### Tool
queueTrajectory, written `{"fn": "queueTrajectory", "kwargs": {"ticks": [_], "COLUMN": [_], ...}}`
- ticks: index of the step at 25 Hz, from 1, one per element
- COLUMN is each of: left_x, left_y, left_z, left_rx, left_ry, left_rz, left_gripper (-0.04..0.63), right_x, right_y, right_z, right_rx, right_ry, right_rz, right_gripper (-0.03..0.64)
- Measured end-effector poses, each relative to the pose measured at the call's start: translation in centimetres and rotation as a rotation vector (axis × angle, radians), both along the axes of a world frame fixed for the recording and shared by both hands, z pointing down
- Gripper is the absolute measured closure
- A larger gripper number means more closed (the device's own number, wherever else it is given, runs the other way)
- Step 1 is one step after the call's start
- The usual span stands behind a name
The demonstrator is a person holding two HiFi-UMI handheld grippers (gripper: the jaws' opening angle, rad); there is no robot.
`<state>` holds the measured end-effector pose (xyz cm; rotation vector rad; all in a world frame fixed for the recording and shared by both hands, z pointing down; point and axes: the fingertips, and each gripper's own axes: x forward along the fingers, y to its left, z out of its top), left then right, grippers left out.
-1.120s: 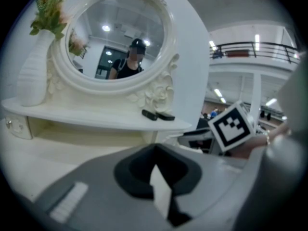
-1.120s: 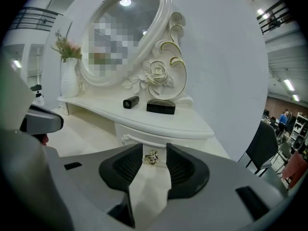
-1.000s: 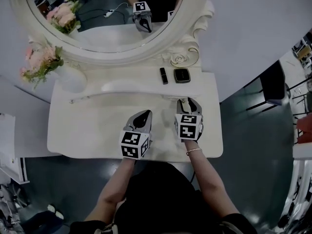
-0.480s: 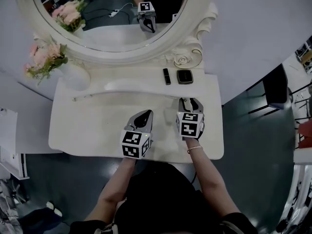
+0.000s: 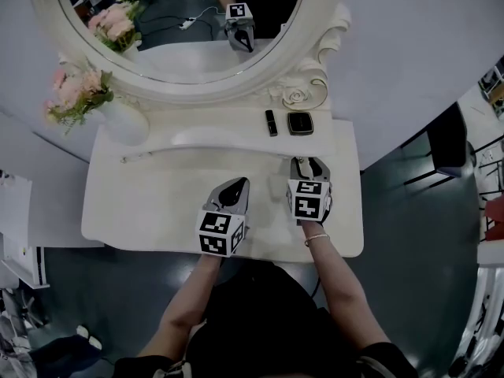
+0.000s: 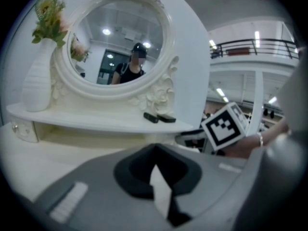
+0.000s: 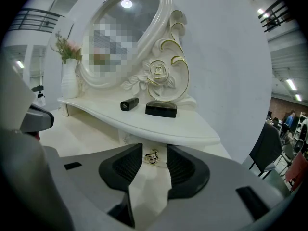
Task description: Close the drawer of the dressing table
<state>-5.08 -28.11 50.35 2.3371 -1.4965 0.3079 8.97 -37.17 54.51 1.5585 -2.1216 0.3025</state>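
The white dressing table [image 5: 150,203] has a raised shelf [image 5: 236,142] under its oval mirror [image 5: 181,22]. In the right gripper view a small drawer front [image 7: 143,143] with a gold knob [image 7: 151,156] sits beneath that shelf. My right gripper [image 5: 309,164] [image 7: 155,152] is open, its jaws on either side of the knob and just short of it. My left gripper [image 5: 235,186] [image 6: 155,170] hovers over the tabletop beside it, shut and holding nothing. How far the drawer stands out I cannot tell.
On the shelf lie a black lipstick [image 5: 271,122] [image 7: 129,104] and a black compact [image 5: 299,122] [image 7: 161,109]. At its left end stands a white vase of pink flowers [image 5: 118,116]. A dark chair [image 5: 445,136] is to the right of the table.
The head view has shifted slightly; both grippers keep their places over the table.
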Motion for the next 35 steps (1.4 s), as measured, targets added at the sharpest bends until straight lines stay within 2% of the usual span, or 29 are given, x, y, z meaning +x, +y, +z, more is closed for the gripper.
{"fn": "queueTrajectory", "kwargs": {"ticks": [5,14,25,35], "left_x": [0.1,0.4,1.2,0.9], "left_y": [0.2,0.3,0.8,1.6], "left_z": [0.0,-0.3,-0.7,-1.2], "left_rx": [0.003,0.016,0.028,0.043], "left_ry": [0.001,0.007,0.013,0.014], "left_rz": [0.004,0.021,0.051,0.064], "left_gripper": [0.591,0.591,0.591,0.591], "right_x": [0.1,0.0,-0.6,-1.3], "right_y": [0.7,3.6,7.4,10.7], "right_z": [0.0,-1.4,-4.8,-6.6], "right_rx": [-0.016,0.013,0.068,0.099], "right_ry": [-0.02,-0.054,-0.121,-0.178], "right_rz": [-0.006,-0.024,-0.052,-0.061], "right_gripper": [0.471,0.476,0.571,0.595]}}
